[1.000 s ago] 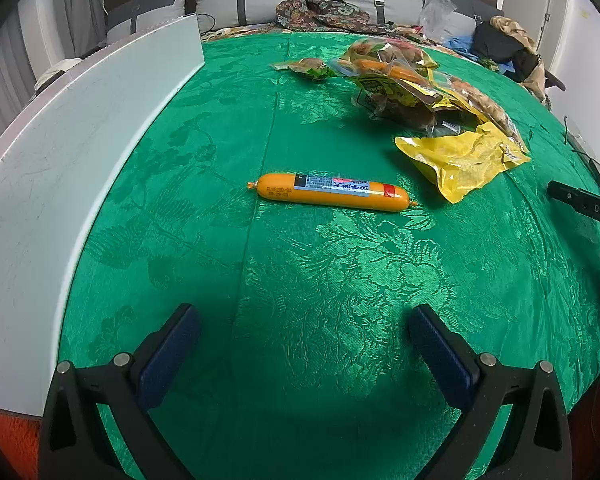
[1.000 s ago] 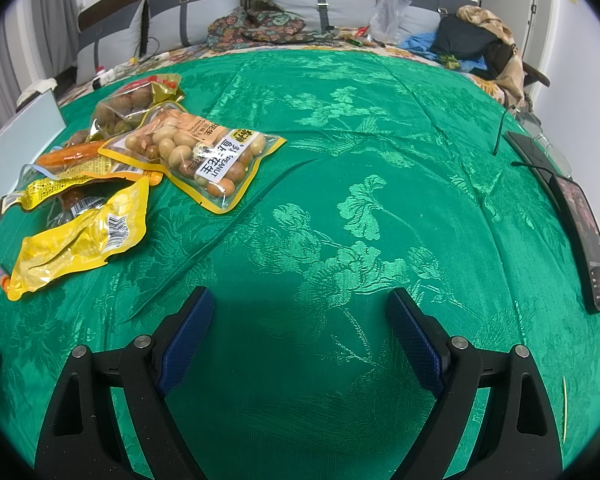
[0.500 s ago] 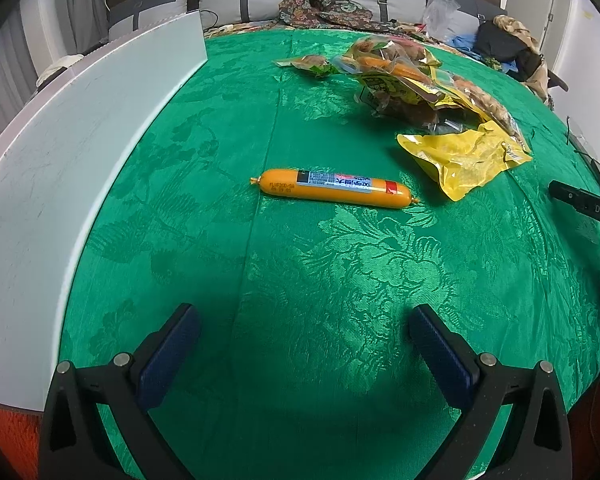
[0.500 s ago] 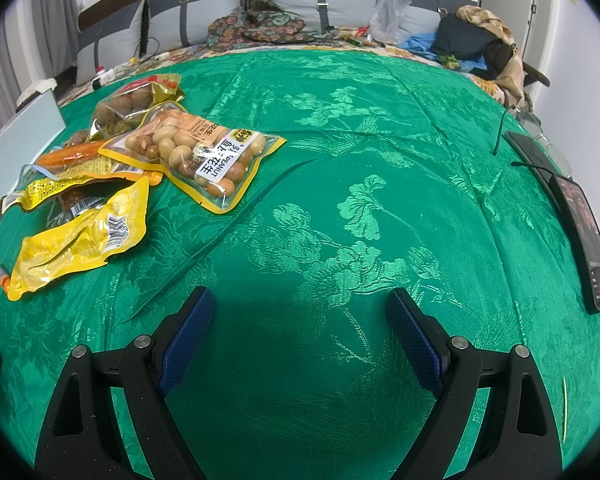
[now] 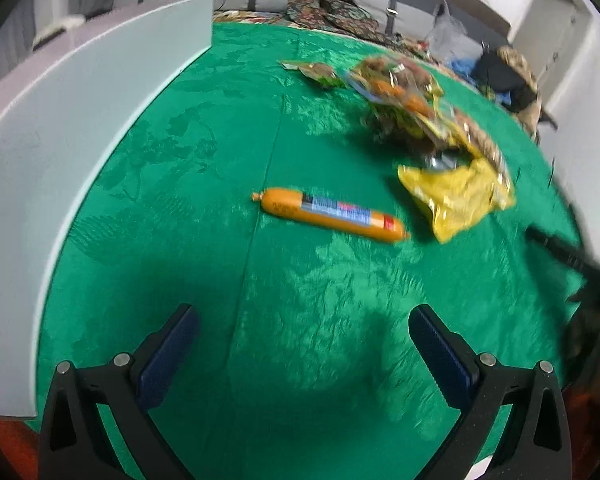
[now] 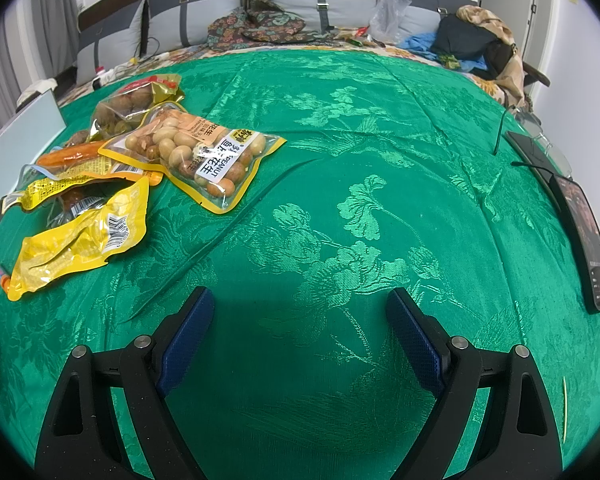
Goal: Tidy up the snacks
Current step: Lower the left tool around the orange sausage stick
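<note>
While both hover low over the green patterned cloth (image 6: pixel 340 128), left gripper (image 5: pixel 304 320) and right gripper (image 6: pixel 296 304) gape wide, empty. Beyond the left lies an orange plastic-wrapped sausage (image 5: pixel 330 215); farther off, the heaped snack packets (image 6: pixel 112 168).

The green cloth (image 6: pixel 340 128) under my tools is a woven damask, its raised flowers shining. My right tool (image 6: pixel 296 312) has matt black plastic arms, ribbed blue pads (image 6: pixel 412 332) and bright metal pins. The peanut bag (image 6: pixel 204 156) is clear glossy film; the yellow pouch (image 6: pixel 80 236) is crinkled foil. The sausage (image 5: pixel 328 214) wears smooth, shiny casing. The white board (image 5: pixel 60 140) looks matt.
</note>
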Demonstrator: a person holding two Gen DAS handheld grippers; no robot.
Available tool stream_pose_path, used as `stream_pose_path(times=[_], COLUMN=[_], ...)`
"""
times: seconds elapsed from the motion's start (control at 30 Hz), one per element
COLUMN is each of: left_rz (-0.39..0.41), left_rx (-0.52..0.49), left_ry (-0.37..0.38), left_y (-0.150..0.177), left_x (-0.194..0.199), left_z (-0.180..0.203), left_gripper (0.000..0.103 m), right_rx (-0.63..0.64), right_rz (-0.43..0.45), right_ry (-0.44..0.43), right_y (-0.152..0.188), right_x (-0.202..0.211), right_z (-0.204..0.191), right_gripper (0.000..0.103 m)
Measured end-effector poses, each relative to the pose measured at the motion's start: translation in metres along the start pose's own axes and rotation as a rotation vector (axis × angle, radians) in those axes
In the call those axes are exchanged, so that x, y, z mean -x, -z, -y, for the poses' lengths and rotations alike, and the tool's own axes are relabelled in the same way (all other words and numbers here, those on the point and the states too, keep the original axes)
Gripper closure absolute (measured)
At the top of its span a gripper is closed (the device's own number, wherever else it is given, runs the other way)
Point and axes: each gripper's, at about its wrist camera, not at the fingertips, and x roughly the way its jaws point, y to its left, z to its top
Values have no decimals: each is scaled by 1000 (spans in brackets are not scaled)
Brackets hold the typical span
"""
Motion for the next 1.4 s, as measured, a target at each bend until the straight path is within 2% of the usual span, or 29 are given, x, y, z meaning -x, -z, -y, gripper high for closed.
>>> stream_pose_path(times=[0.13, 0.33, 0.5, 0.57, 0.7, 0.8, 0.87, 0.93, 1.03, 1.23, 1.33, 1.4], left_rz=[5, 24, 45, 52, 53, 37, 8, -18, -52, -85, -75, -53], left_rx=[68, 55, 125, 130, 43, -30, -76, -79, -21, 0, -34, -80], left_ry=[133, 193, 206, 184, 83, -58, -168, -228, -249, -254, -237, -219], left_y=[-19, -52, -80, -85, -82, -75, -72, -72, -73, -64, -51, -45], left_x=[-8, -29, -45, -49, -52, -53, -56, -56, -54, -48, -42, -37], left_z=[-1, 6, 1, 4, 17, 23, 26, 23, 8, 3, 13, 20], left_gripper=[0, 2, 4, 5, 6, 12, 13, 12, 12, 14, 16, 25], right_rx=[0, 0, 0, 0, 0, 0, 0, -1, 0, 0, -1, -1], right_rz=[0, 0, 0, 0, 0, 0, 0, 0, 0, 0, 0, -1], right_ry=[0, 0, 0, 0, 0, 0, 0, 0, 0, 0, 0, 0], right_y=[0, 0, 0, 0, 0, 0, 0, 0, 0, 0, 0, 0], right_x=[0, 0, 0, 0, 0, 0, 0, -1, -1, 0, 0, 0], right_z=[0, 0, 0, 0, 0, 0, 0, 0, 0, 0, 0, 0], right_gripper=[12, 12, 12, 12, 12, 12, 12, 12, 12, 12, 12, 12])
